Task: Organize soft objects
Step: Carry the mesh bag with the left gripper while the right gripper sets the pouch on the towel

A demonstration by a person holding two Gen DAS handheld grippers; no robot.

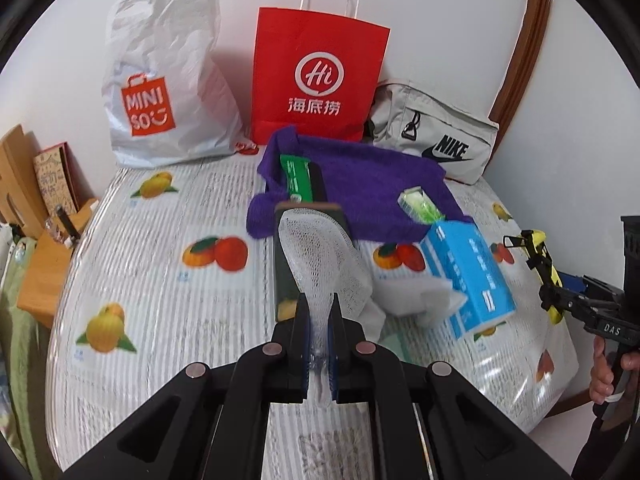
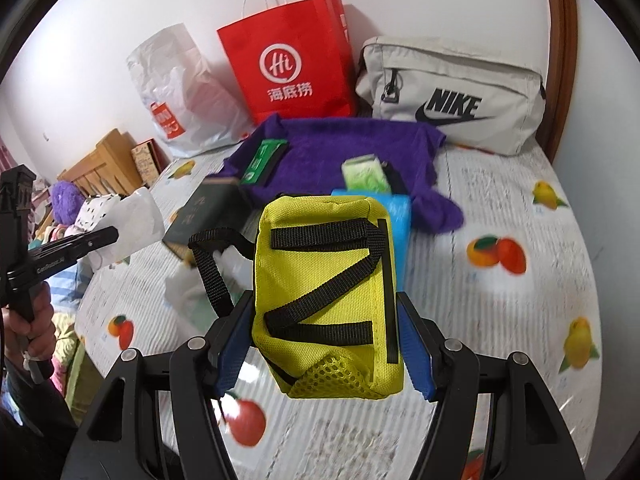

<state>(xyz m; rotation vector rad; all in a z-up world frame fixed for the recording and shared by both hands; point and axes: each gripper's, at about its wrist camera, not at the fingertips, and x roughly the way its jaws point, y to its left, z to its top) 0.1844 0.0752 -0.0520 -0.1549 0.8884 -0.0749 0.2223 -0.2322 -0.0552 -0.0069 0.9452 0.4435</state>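
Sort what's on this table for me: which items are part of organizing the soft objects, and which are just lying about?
In play:
- white mesh pouch, pinched by the left gripper
- yellow pouch, held by the right gripper
- purple towel
- grey Nike bag

Lying about:
- red Haidilao paper bag
- Miniso plastic bag
- blue tissue pack
- dark green book

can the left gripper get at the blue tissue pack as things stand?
Probably not yet: the left gripper is shut on a white mesh bag, so its fingers are occupied. The blue tissue pack itself lies unobstructed just to its right.
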